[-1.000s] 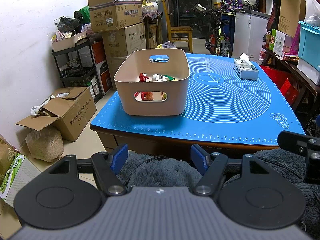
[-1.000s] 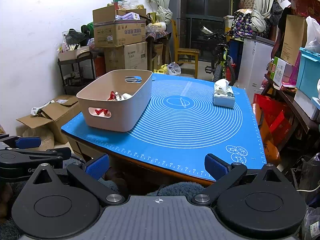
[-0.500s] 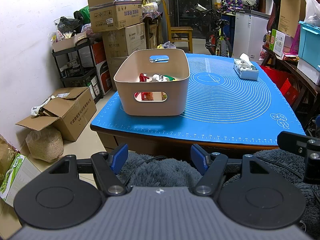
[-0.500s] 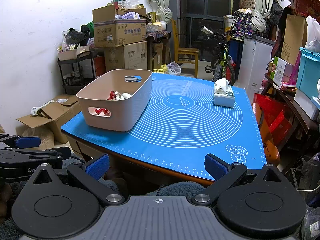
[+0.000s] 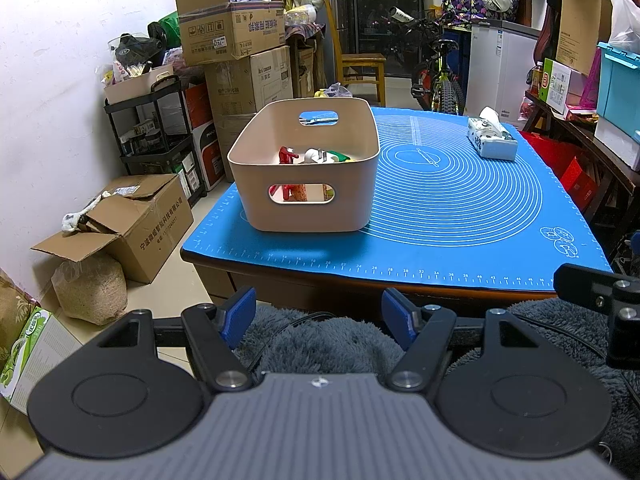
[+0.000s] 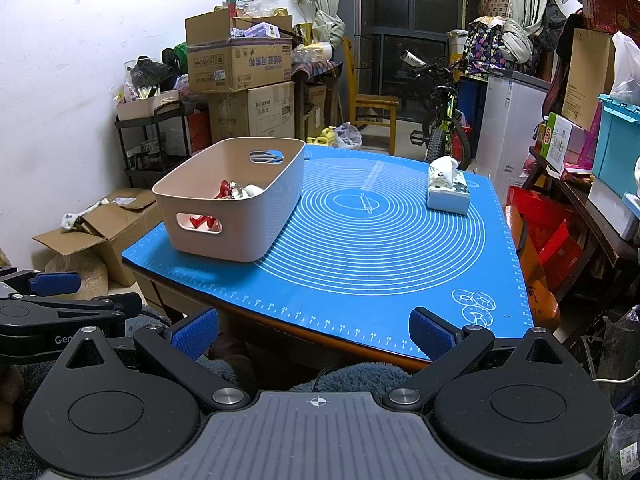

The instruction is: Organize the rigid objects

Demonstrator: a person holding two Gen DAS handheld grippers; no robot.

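Note:
A beige plastic basket (image 5: 304,208) stands on the left part of a blue mat (image 5: 452,216) on the table; it also shows in the right wrist view (image 6: 240,236). Inside lie several small objects, among them a red toy (image 5: 286,156), a white piece (image 5: 314,155) and something green. My left gripper (image 5: 318,314) is open and empty, held low in front of the table's near edge, over a grey fleece lap. My right gripper (image 6: 314,334) is open and empty, also short of the near edge. The left gripper's side shows in the right wrist view (image 6: 56,304).
A tissue box (image 5: 492,140) sits at the mat's far right; it also shows in the right wrist view (image 6: 446,190). Cardboard boxes (image 5: 128,220) and a black shelf (image 5: 160,136) stand left of the table. A bicycle (image 6: 444,128), a chair and storage crowd the back and right.

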